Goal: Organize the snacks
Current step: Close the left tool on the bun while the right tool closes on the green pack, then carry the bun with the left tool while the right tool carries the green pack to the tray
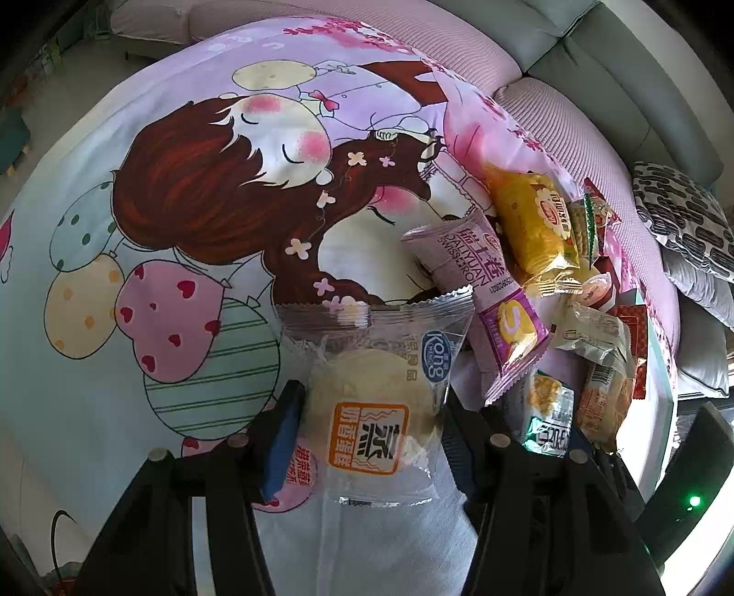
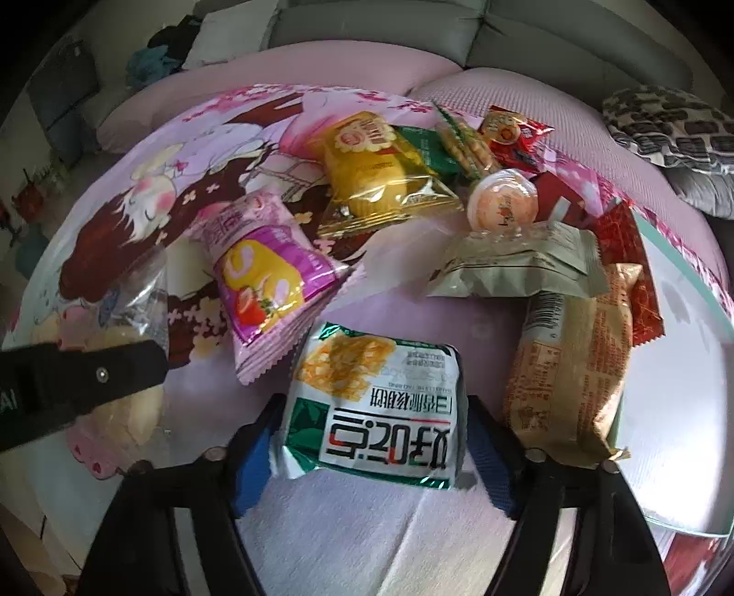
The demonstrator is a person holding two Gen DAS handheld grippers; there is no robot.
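My left gripper point(image 1: 371, 412) is shut on a clear-wrapped steamed cake packet point(image 1: 374, 399) with an orange label, over the cartoon cloth. My right gripper point(image 2: 371, 440) is shut on a green-and-white snack packet point(image 2: 374, 412), which also shows in the left wrist view point(image 1: 548, 424). A pile of snacks lies beyond: a pink Swiss-roll packet point(image 2: 270, 279) point(image 1: 486, 298), a yellow cake packet point(image 2: 371, 174) point(image 1: 534, 224), a round jelly cup point(image 2: 502, 199), a grey-green packet point(image 2: 518, 266) and a brown packet point(image 2: 564, 376). The left gripper's finger point(image 2: 78, 380) shows at the right wrist view's left edge.
The snacks lie on a table covered with a cartoon-girl cloth point(image 1: 183, 192). Its right edge point(image 2: 688, 275) runs close behind the pile. A pink and grey sofa point(image 2: 367, 27) curves round the far side, with a black-and-white patterned cushion point(image 1: 683, 215) at the right.
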